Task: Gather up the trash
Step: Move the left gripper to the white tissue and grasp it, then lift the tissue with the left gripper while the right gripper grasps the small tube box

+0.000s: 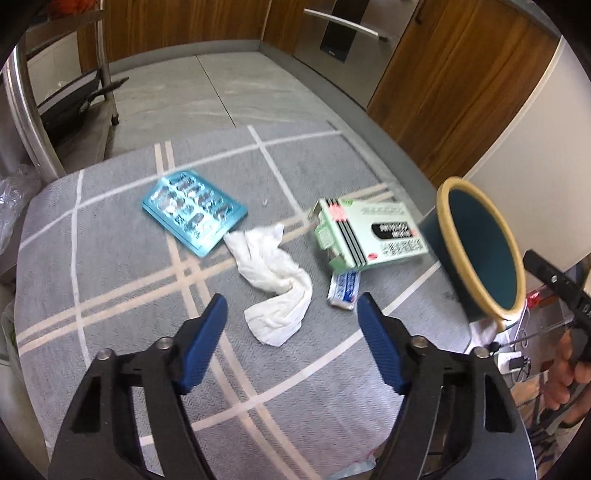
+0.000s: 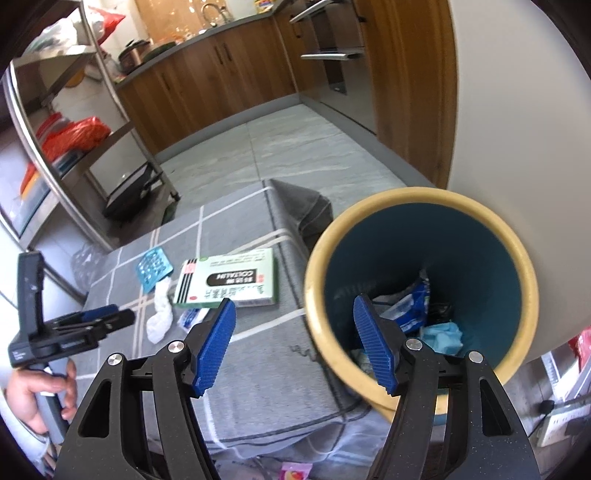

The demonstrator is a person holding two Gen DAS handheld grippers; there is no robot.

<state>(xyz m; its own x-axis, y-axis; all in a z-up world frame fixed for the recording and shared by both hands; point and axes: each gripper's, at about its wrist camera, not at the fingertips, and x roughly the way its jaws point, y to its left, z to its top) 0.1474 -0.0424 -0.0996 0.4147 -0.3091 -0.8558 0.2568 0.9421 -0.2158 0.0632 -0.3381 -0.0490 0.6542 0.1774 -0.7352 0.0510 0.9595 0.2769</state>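
On the grey checked tablecloth (image 1: 110,288) lie a blue blister pack (image 1: 194,216), a crumpled white tissue (image 1: 275,284), a green-and-white medicine box (image 1: 369,236) and a small blue-white packet (image 1: 343,291). My left gripper (image 1: 291,301) hovers open just above the tissue's near end, with nothing between its pads. A teal bin with a yellow rim (image 2: 314,314) stands at the table's right and holds blue wrappers (image 2: 410,310). My right gripper (image 2: 294,302) is open over the bin's near rim, and its pads do not press on it. The left gripper (image 2: 110,317) also shows at the left of the right wrist view.
A metal shelf rack (image 2: 74,147) with red bags stands beyond the table's far left. Wooden cabinets (image 1: 461,92) and an oven (image 1: 343,33) line the far side across the grey tiled floor (image 1: 221,92). A white wall (image 2: 517,110) rises behind the bin. A power strip (image 2: 554,424) lies below right.
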